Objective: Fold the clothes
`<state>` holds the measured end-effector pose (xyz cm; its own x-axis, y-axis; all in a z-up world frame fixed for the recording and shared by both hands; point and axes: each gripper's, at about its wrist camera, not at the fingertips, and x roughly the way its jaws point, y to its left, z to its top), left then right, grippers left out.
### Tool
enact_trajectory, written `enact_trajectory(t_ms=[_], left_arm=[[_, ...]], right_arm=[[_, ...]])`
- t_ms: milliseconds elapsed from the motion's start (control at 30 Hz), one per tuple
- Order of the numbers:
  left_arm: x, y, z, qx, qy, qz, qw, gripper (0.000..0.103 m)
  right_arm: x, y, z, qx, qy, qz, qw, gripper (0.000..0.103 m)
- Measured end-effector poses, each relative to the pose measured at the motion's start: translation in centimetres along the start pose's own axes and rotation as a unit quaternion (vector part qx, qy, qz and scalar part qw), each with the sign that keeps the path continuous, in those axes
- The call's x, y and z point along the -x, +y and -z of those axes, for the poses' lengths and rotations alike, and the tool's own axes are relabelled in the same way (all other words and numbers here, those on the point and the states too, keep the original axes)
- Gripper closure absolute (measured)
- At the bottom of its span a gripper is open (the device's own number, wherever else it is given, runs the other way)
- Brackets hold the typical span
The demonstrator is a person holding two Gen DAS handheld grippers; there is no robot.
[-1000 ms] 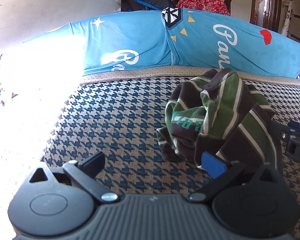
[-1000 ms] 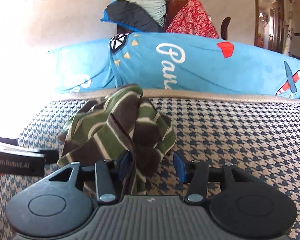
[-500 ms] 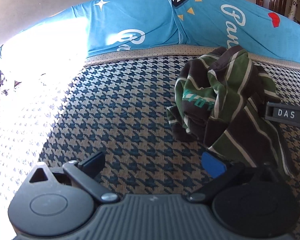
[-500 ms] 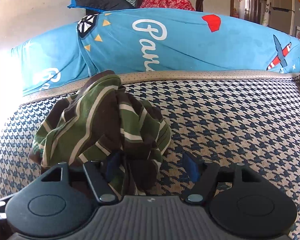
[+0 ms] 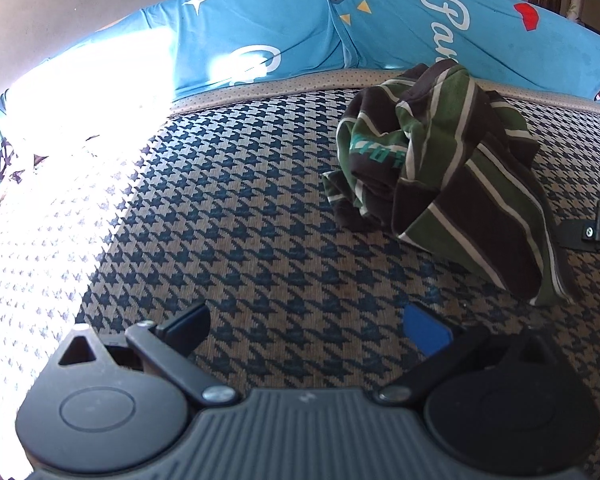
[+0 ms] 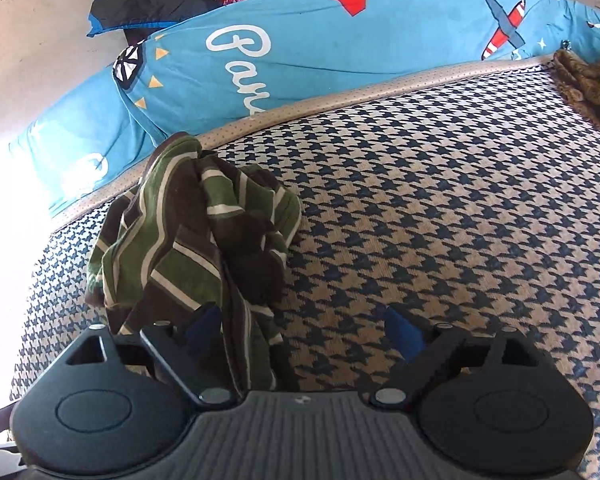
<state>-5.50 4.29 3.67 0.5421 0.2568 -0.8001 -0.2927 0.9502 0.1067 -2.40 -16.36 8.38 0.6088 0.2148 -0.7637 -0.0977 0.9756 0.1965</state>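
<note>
The striped garment [image 5: 440, 176] lies crumpled on the houndstooth bed [image 5: 260, 240], at two o'clock in the left view, unfolded. The left hand-held gripper [image 5: 308, 326] stands apart and empty. The right hand-held gripper [image 6: 300, 330] is opening (cloth drapes by its left finger, unpinched). Next, probably: find an edge and spread it flat.

We see striped green-brown garment [image 5: 440, 168], crumpled in heap on houndstooth surface [image 5: 260, 240] near its far edge, possibly shirt.
</note>
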Motion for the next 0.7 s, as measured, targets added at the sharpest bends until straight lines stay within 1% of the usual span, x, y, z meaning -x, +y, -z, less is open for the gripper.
enact_trajectory(t_ms=[67, 233, 333, 433, 533, 700], left_arm=[[0.6, 0.0, 1.1, 0.001, 0.000, -0.001, 1.0000, 0.000], [1.8, -0.3, 3.6, -0.001, 0.006, 0.001, 1.0000, 0.000], [2.9, -0.5, 4.7, -0.004, 0.002, -0.001, 1.0000, 0.000], [3.9, -0.3, 5.8, 0.007, 0.008, 0.008, 0.9999, 0.000], [4.6, -0.2, 6.7, 0.012, 0.012, 0.009, 0.9998, 0.000], [6.0, -0.6, 8.1, 0.005, 0.012, 0.001, 0.9999, 0.000]], right_arm=[[0.8, -0.3, 0.9, 0.000, 0.011, 0.005, 1.000, 0.009], [2.3, -0.5, 3.3, 0.013, 0.030, 0.002, 0.999, 0.008], [2.8, 0.1, 4.4, 0.040, 0.031, 0.011, 0.999, 0.008], [3.1, 0.6, 5.1, 0.065, 0.030, 0.019, 0.997, 0.008], [3.5, 0.3, 5.6, 0.067, 0.033, 0.013, 0.997, 0.008], [4.2, 0.0, 6.3, 0.072, 0.035, 0.009, 0.997, 0.008]])
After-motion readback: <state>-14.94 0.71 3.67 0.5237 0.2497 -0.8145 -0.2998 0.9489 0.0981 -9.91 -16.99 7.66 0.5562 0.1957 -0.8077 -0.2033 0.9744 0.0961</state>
